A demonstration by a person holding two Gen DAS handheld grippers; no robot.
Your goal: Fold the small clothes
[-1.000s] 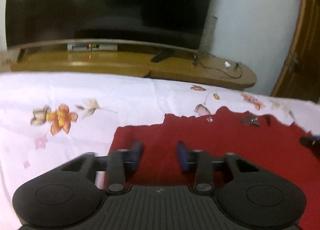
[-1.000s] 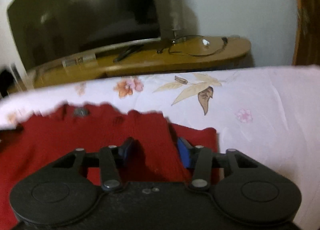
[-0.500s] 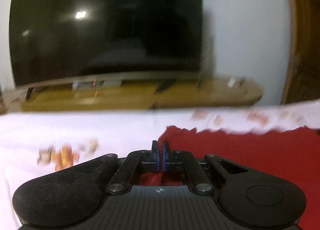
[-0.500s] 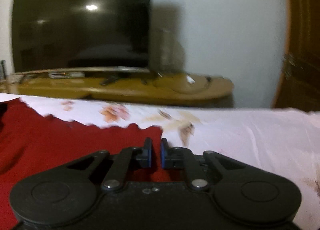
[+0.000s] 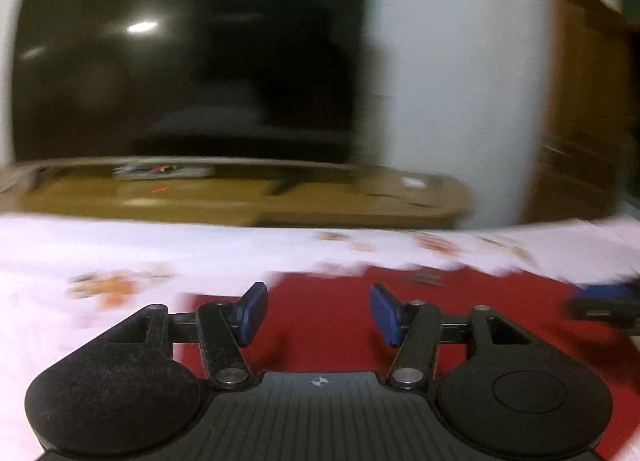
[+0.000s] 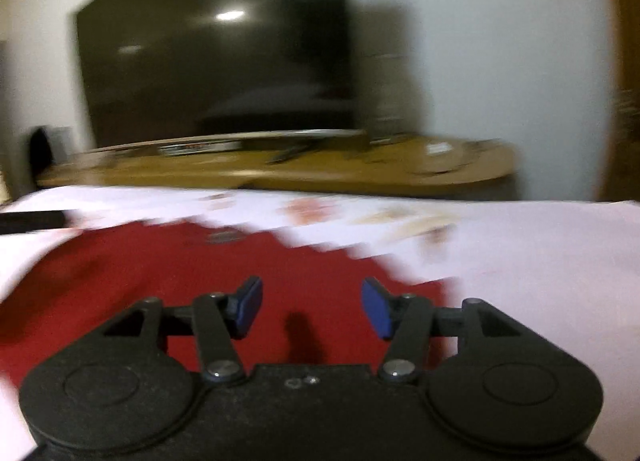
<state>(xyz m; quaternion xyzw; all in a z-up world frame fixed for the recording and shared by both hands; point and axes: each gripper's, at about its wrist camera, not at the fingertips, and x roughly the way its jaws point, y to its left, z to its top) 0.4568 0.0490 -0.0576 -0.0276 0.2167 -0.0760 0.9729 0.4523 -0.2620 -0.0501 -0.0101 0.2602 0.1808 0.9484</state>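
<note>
A red knit garment point(image 5: 460, 325) lies spread on a white floral bedsheet point(image 5: 80, 261). My left gripper point(image 5: 320, 313) hovers over its left part with the jaws opening. The blue pads point(image 5: 254, 313) stand apart and touch no cloth. My right gripper point(image 6: 312, 307) hovers over the garment point(image 6: 160, 269) near its right edge, jaws also opening, with nothing pinched between its pads point(image 6: 376, 309). The right gripper's tip point(image 5: 600, 301) shows at the right edge of the left wrist view. A dark bar, likely the left gripper point(image 6: 32, 219), shows at the left edge of the right wrist view. Both views are motion-blurred.
Beyond the bed's far edge stands a low wooden cabinet point(image 5: 280, 197) carrying a large dark television point(image 5: 180, 61) and small items. A white wall point(image 5: 452, 81) and a wooden door point(image 5: 580, 101) are to the right. Bare sheet point(image 6: 540, 261) extends right of the garment.
Both grippers were part open over the garment, shut on the red cloth half a second ago, and now stand open and off it. Both have pulled up and back.
</note>
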